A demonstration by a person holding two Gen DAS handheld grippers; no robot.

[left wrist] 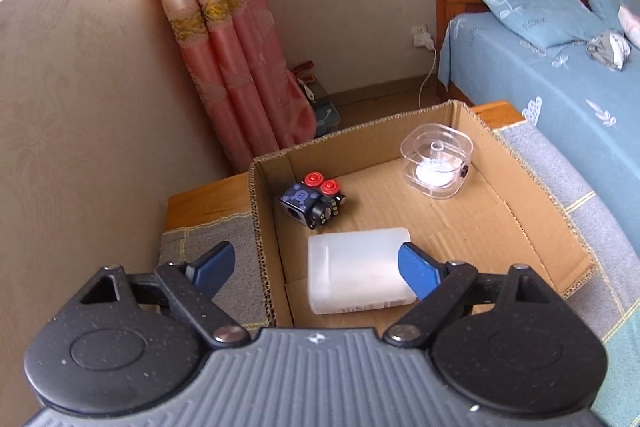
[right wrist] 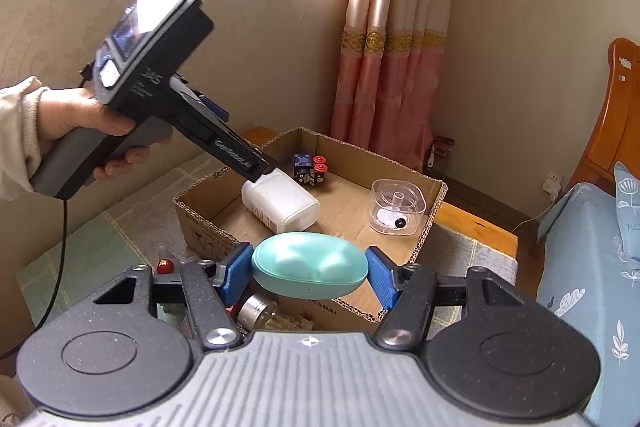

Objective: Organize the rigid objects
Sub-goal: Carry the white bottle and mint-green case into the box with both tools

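An open cardboard box (left wrist: 520, 195) (right wrist: 434, 203) stands on the table. In it lie a white plastic bottle (left wrist: 356, 269) (right wrist: 282, 203), a dark toy with two red caps (left wrist: 314, 201) (right wrist: 310, 169) and a clear plastic container (left wrist: 438, 161) (right wrist: 396, 207). My left gripper (left wrist: 316, 269) is open, its fingers wide apart over the box's near left corner, above the bottle; its right finger (left wrist: 416, 275) overlaps the bottle. My right gripper (right wrist: 308, 273) is shut on a teal egg-shaped case (right wrist: 310, 269), held above the box's near edge.
A patchwork cloth (left wrist: 560, 187) covers the wooden table. A metal-capped glass item (right wrist: 260, 309) and a small red object (right wrist: 165, 265) lie before the box. A bed with blue sheets (left wrist: 560, 87) is to the right, a pink curtain (left wrist: 240, 67) behind.
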